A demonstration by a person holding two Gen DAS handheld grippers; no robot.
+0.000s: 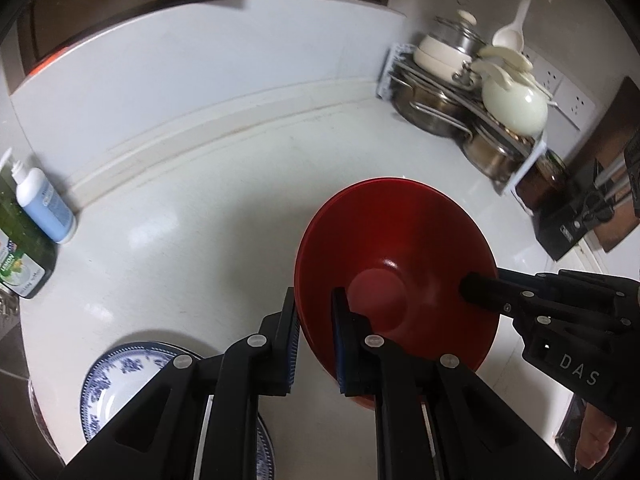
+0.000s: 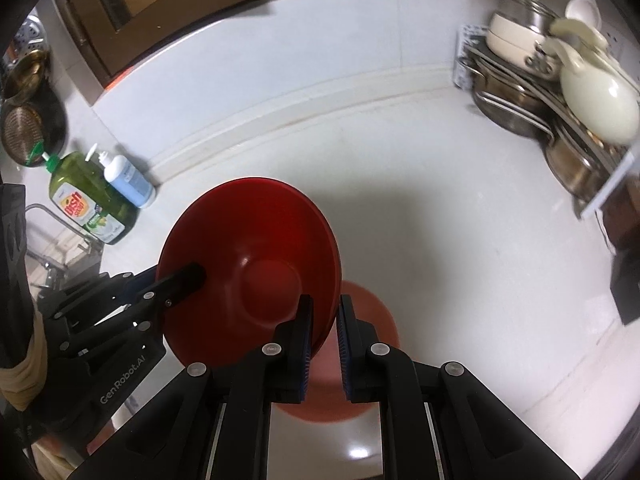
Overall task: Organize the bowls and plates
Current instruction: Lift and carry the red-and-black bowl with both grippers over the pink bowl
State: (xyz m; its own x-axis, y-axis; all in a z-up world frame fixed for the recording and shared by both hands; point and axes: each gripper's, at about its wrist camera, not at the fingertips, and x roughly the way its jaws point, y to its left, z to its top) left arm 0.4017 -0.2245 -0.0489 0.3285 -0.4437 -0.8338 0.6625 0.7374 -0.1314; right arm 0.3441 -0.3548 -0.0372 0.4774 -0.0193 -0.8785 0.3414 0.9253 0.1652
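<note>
A red bowl [image 1: 400,240], apparently the top of a small nested stack, hangs tilted above the white counter [image 1: 200,208]. My left gripper [image 1: 316,304] is shut on its near left rim, one finger inside and one outside. My right gripper [image 1: 480,292] pinches the opposite rim from the right. In the right wrist view the red bowl [image 2: 256,232] sits left of centre, with the right gripper [image 2: 324,308] shut on its right rim and the left gripper [image 2: 188,280] on its left rim. A blue-and-white patterned plate [image 1: 120,376] lies on the counter at lower left, partly hidden by my left gripper.
A dish rack [image 1: 460,96] with steel pots and cream lids stands at the back right. Beside it is a black knife block [image 1: 576,212]. A green dish-soap bottle [image 2: 88,196] and a blue pump bottle [image 2: 128,180] stand at the left wall, near a tap [image 2: 60,220].
</note>
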